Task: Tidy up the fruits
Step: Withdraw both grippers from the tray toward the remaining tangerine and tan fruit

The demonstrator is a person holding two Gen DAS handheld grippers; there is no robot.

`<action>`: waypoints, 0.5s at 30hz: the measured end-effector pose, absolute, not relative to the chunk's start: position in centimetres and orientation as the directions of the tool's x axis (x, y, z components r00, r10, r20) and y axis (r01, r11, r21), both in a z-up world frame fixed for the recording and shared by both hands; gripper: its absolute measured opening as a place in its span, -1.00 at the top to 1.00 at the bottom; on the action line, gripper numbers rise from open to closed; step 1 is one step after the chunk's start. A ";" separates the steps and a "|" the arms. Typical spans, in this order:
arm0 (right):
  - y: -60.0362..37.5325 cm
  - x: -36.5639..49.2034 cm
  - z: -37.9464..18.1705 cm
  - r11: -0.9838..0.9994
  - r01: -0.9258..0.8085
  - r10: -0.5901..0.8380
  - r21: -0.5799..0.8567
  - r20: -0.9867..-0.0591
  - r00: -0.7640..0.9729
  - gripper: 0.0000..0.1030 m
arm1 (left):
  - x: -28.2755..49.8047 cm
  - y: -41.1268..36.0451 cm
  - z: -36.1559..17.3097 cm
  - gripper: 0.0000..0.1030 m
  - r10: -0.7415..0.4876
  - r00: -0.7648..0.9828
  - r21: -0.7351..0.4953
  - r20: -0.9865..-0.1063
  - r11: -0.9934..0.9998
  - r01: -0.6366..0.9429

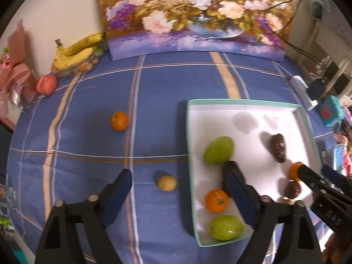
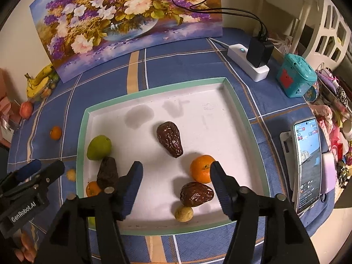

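Observation:
A white tray with a green rim lies on the blue checked cloth. It holds green fruits, oranges, brown wrinkled fruits and a small yellow fruit. On the cloth left of the tray lie an orange and a small tan fruit. My left gripper is open and empty above the tan fruit and the tray's left rim. My right gripper is open and empty over the tray's front.
A flower painting leans on the wall behind. Bananas and a red apple sit at the back left. A power strip with charger, a teal box and a phone on a stand are on the right.

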State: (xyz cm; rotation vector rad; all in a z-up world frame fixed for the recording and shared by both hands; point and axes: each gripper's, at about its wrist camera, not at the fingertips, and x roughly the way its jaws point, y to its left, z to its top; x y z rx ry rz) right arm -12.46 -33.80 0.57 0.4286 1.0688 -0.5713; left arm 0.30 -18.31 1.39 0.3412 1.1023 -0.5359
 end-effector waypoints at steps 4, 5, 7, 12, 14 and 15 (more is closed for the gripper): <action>-33.7 -12.3 0.4 0.782 0.622 -0.235 0.044 -0.903 0.359 -0.53 | 1.0 -17.5 1.2 -1.00 -0.216 0.363 0.015 -0.907 0.842 0.539; -33.7 -12.3 0.3 0.783 0.621 -0.235 0.043 -0.904 0.358 -0.56 | 1.1 -17.3 1.1 -1.00 -0.214 0.365 0.016 -0.906 0.845 0.535; -33.6 -12.2 0.2 0.787 0.617 -0.239 0.034 -0.904 0.354 -0.64 | 1.3 -17.1 1.1 -1.00 -0.207 0.371 0.022 -0.905 0.849 0.528; -33.3 -12.1 0.1 0.792 0.610 -0.252 0.021 -0.898 0.359 -0.80 | 1.5 -16.7 1.2 -1.00 -0.189 0.392 0.046 -0.900 0.855 0.517; -33.1 -12.1 0.3 0.796 0.605 -0.257 0.024 -0.892 0.373 -0.85 | 1.6 -16.6 1.3 -1.00 -0.188 0.395 0.049 -0.899 0.855 0.517; -33.0 -12.1 0.4 0.798 0.602 -0.259 0.025 -0.888 0.380 -0.86 | 1.6 -16.6 1.3 -1.00 -0.188 0.397 0.050 -0.898 0.855 0.517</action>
